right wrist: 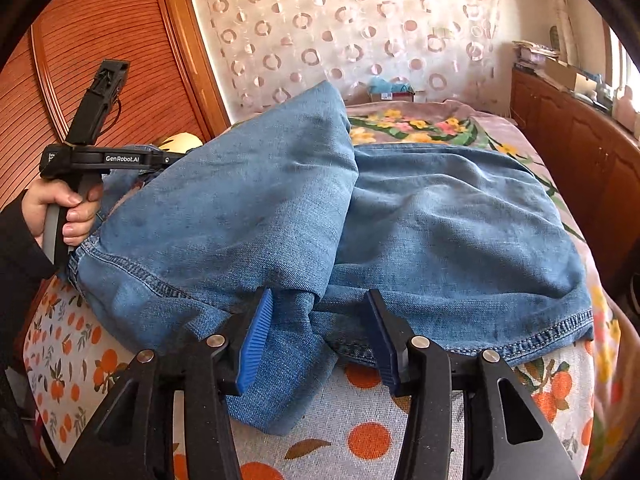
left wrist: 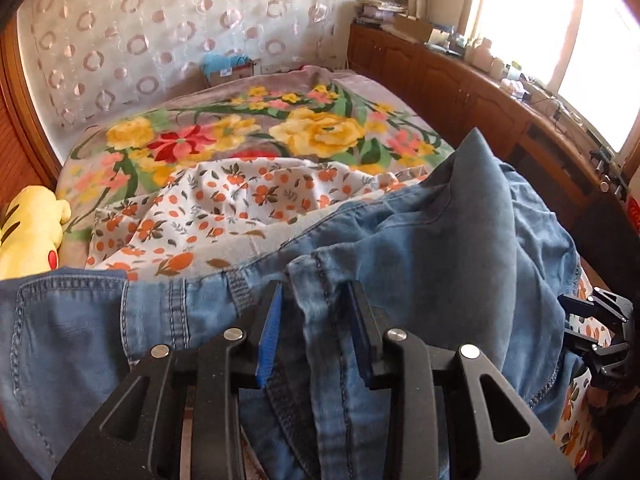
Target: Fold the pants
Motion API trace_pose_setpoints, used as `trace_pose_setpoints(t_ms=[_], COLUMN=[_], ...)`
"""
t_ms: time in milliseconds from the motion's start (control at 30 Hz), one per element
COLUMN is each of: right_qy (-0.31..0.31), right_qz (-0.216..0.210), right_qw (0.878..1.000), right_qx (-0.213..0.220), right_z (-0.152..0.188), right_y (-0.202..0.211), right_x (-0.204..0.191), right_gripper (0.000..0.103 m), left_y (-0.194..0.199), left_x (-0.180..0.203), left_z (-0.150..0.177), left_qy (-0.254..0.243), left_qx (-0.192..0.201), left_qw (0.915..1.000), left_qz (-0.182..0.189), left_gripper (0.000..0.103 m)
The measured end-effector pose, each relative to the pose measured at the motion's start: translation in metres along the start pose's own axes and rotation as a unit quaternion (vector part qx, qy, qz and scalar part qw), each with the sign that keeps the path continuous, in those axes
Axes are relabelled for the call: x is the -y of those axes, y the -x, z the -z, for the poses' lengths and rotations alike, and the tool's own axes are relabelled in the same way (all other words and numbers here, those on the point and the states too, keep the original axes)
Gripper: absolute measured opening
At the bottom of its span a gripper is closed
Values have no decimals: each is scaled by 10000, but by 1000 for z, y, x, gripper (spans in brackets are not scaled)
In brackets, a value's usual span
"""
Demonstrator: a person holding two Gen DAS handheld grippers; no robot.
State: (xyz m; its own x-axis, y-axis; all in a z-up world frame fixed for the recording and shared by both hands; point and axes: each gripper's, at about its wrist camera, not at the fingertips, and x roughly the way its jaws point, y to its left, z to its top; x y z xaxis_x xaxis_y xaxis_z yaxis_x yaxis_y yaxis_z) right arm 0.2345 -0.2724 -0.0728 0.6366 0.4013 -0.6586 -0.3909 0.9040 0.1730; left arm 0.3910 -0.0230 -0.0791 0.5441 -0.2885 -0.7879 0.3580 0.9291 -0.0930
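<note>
Denim pants (right wrist: 420, 216) lie centre frame on the orange-print sheet (right wrist: 360, 432), one leg folded across, still bunched. Left gripper (left wrist: 316, 336) and right gripper (right wrist: 320, 340) straddle cloth, jaws apart. Squaring remains.

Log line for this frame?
jeans: bunched on bed | left hand-held gripper: denim between pads | right hand-held gripper: open over hem

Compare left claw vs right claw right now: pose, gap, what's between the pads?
Left claw has the narrower gap, with a bunched ridge of the jeans filling it; right claw stands wider, with a fabric fold lying loosely between its pads. The left sits at the waistband seams, the right at a hemmed edge. Both have blue pads and point down at the denim.
</note>
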Motion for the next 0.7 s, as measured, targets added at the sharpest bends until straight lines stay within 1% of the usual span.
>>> trace_pose_setpoints(t_ms=[33, 100, 133, 200, 267, 300, 333, 367, 400, 500, 600, 700], right_qy=[-16, -29, -45, -93, -138, -156, -165, -165, -150, -50, 33, -34], right_qz=[-16, -31, -41, -36, -17, -45, -55, -58, -63, -80, -97, -123], right_qw=[10000, 10000, 10000, 9999, 9997, 9996, 9996, 9996, 9996, 9996, 9996, 9997], right_qx=[3, 16, 27, 92, 184, 219, 227, 223, 238, 262, 254, 226], right_z=[-1, 1, 2, 4, 9, 11, 12, 13, 13, 16, 16, 14], right_y=[0, -2, -1, 0, 3, 3, 2, 1, 1, 0, -1, -4], right_x=[3, -5, -6, -5, -6, -6, -7, -7, -8, -12, -13, -9], right_gripper=[49, 49, 49, 49, 49, 49, 49, 49, 49, 49, 49, 49], left_y=[0, 5, 11, 29, 59, 73, 83, 95, 100, 106, 83, 54], left_x=[2, 5, 6, 6, 0, -4, -9, -17, -23, -43, -59, -65], left_z=[0, 2, 3, 4, 7, 8, 9, 9, 8, 4, 9, 22], left_qy=[-28, -49, -47, -4, 198, 278, 329, 426, 474, 519, 597, 650], left_qx=[4, 75, 183, 491, 835, 975, 1078, 1159, 1159, 1084, 748, 343], left_qw=[10000, 9999, 9998, 9987, 9960, 9941, 9924, 9910, 9906, 9872, 9887, 9899], left_qz=[18, 46, 44, -125, -244, -390, -496, -521, -555, -1050, -1155, -1209], left_gripper=[19, 11, 10, 9, 9, 9, 9, 9, 9, 10, 12, 13])
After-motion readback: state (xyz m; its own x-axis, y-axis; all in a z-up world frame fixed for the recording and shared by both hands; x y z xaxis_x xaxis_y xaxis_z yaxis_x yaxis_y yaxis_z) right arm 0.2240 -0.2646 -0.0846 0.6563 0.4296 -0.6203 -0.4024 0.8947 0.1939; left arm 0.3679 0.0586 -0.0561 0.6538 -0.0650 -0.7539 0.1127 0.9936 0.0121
